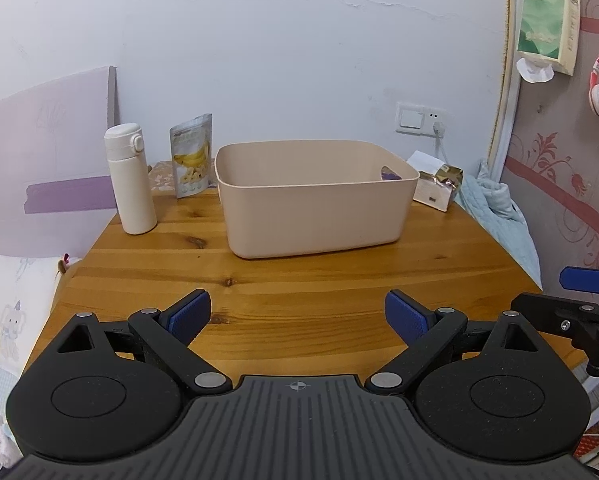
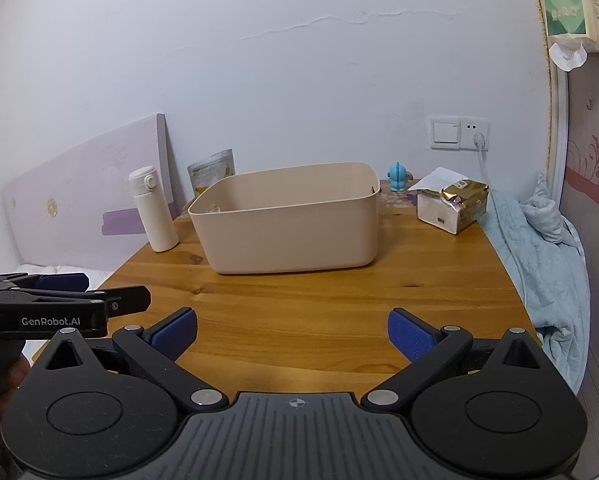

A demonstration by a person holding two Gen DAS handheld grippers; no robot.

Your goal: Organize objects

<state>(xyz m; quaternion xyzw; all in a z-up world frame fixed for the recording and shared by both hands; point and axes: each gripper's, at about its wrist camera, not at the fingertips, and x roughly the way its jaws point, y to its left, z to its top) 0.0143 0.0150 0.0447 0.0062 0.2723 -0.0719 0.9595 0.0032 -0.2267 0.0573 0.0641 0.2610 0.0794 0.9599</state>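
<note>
A wooden table (image 1: 299, 280) stands against a pale wall, seen from two hand-held grippers hovering side by side over its near edge. The left gripper (image 1: 298, 316) has its two blue-padded fingers spread wide, with nothing between them and only bare wood beneath. The right gripper (image 2: 292, 334) is spread just as wide and also holds nothing. Going left to right across the far part of the table: one white flask (image 1: 130, 180) stands upright near the left edge; just behind and to its right, one banana snack pouch (image 1: 191, 156) stands against the wall; next comes one beige plastic bin (image 1: 315, 200), open-topped, in the middle of the table, with something small and purple just visible inside its right end; behind the bin's right corner, in the right wrist view only, stands one small blue toy figure (image 2: 398, 177); furthest right lies one gold-topped packet (image 2: 453, 204) with a white paper behind it. A light blue cloth (image 2: 539, 240) hangs beside the table's right edge.
</note>
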